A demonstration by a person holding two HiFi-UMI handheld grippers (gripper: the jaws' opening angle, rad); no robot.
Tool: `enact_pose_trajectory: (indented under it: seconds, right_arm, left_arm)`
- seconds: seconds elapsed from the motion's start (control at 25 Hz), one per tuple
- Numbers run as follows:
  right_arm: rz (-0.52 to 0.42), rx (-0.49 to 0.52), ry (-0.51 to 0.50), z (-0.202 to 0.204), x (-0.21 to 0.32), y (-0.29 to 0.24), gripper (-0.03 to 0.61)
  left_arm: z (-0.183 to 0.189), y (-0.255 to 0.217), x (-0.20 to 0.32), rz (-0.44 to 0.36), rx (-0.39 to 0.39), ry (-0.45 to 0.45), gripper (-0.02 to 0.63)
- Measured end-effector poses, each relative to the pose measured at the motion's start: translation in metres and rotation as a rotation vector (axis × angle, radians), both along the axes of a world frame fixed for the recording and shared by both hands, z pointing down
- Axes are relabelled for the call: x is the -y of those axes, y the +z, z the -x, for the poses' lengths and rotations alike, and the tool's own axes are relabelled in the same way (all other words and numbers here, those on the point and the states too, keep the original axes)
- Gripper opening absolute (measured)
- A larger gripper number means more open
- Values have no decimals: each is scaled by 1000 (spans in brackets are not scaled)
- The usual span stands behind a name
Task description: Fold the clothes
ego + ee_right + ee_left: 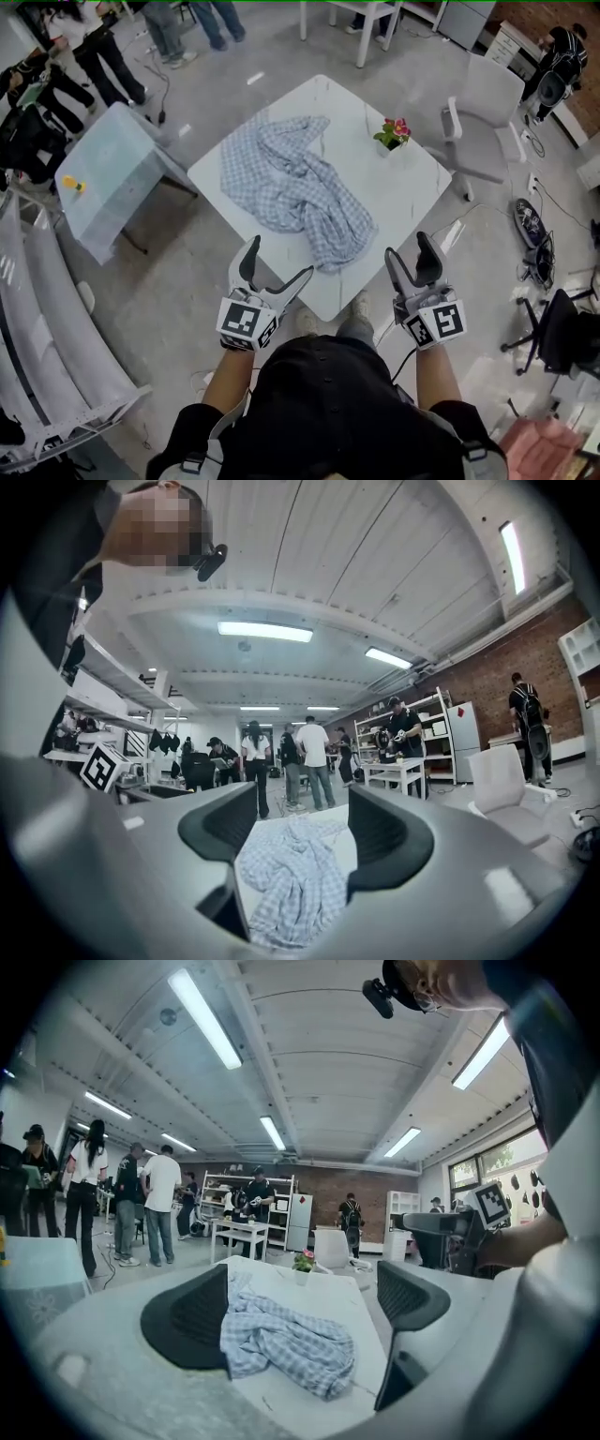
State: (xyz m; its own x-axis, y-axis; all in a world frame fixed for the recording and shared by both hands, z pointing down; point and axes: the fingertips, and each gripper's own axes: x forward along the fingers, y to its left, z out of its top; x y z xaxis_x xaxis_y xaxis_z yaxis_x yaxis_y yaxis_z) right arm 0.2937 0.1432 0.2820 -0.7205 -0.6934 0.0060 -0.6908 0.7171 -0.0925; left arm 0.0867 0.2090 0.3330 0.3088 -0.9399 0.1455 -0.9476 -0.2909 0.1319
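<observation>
A crumpled blue-and-white checked shirt (291, 187) lies in a heap on the white square table (408, 192), reaching its near edge. My left gripper (279, 259) hovers just short of that near edge, in front of the shirt's lower end, jaws open and empty. My right gripper (408, 247) hangs beside it to the right, also open with nothing between its fingers. In the left gripper view the shirt (281, 1340) shows ahead between the open jaws of the left gripper (300, 1309). The right gripper view frames the shirt (291, 878) between the spread jaws of the right gripper (300, 834).
A small potted flower (394, 134) stands on the table's right corner. A white chair (483, 122) is beyond the table at the right, and a pale side table (117, 173) with a yellow object (71, 185) at the left. Several people stand at the back.
</observation>
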Motion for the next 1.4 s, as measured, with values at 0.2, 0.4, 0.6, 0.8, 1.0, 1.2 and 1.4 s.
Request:
enact_pose_trajectory:
  seconds: [0.2,0.4,0.6,0.8,1.0,1.2,1.4]
  right_arm:
    - [50,-39,14,-9,33,30,278]
    - [112,-81,-22,-8,61,63,260]
    - [183,-147,-113,4,87,102,241]
    - [254,-205,-196,14,109,138,232]
    - [327,-294,-203,9,124,194,226]
    - [398,-380,-221,4,123,241,225]
    - [433,-427,-241,4,124,266,227]
  left_arm:
    - [-11,32,23,76,15,36,488]
    - [-25,63,38,153,23,57,449]
    - [-38,91,56,227,38,47,394]
    - [-48,124,71,298,61,26,391]
    - [-62,170,77,407,104,44,391]
    - [-68,211,68,521,108,44,402]
    - [-76,233,61,584,104,55,402]
